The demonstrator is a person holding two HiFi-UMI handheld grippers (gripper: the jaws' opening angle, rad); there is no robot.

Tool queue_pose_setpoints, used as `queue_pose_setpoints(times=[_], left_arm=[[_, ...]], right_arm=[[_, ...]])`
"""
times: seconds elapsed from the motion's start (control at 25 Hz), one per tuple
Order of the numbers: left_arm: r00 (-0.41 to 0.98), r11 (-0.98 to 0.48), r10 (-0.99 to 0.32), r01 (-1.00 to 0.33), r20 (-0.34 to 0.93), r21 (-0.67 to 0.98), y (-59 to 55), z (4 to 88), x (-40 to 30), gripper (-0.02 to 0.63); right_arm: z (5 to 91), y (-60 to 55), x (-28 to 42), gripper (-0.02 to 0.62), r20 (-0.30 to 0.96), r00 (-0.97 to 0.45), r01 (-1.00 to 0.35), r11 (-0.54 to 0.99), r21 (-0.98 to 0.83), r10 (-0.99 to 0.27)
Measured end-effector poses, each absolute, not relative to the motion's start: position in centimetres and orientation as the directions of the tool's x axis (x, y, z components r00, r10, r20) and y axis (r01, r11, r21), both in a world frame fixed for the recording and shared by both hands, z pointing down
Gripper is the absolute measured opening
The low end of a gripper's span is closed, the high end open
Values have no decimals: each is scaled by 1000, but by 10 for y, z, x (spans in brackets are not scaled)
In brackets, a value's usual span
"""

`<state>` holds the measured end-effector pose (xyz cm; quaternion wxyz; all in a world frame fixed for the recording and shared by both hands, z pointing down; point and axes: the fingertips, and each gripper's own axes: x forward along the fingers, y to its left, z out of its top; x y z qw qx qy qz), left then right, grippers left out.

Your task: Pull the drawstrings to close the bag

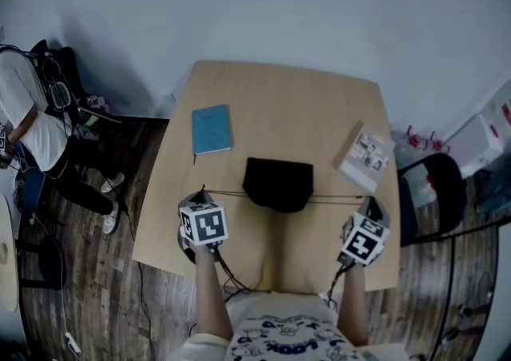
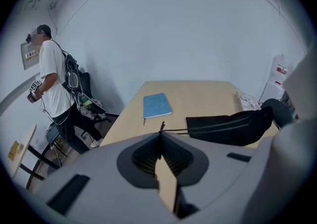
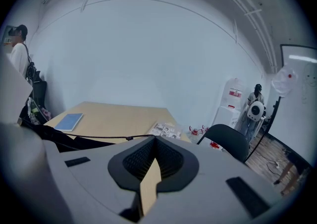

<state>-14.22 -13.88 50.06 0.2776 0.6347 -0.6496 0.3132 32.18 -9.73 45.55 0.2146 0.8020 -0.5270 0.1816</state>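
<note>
Black fabric drawstring bag (image 1: 278,184) lies on the light wooden worktop (image 1: 279,96), toward the front edge, midway between the two tongs. Thin dark left drawstring (image 1: 227,192) and right drawstring (image 1: 335,198) run out sideways from it, both taut and nearly in one line.

Left tongs (image 1: 201,194) are clamped on the left drawstring near its end, with a short tip poking past the pads. Right tongs (image 1: 369,203) are clamped on the right drawstring just beyond a small knot.

Judgement: the opposed pulls stop the bag sliding, so the tension goes into cinching the mouth. Mouth looks partly gathered, not finished.

Blue notebook (image 1: 211,128) and printed booklet (image 1: 363,156) sit further back, clear of both cords.
</note>
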Motion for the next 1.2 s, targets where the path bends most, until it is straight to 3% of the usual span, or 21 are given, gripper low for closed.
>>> queue_pose_setpoints(times=[1.2], left_arm=[[-126,113,-667,-991,735,-68,-152,492,-152,9]], right_arm=[[452,-92,355,2,495,473,-873,-465,149,-729]])
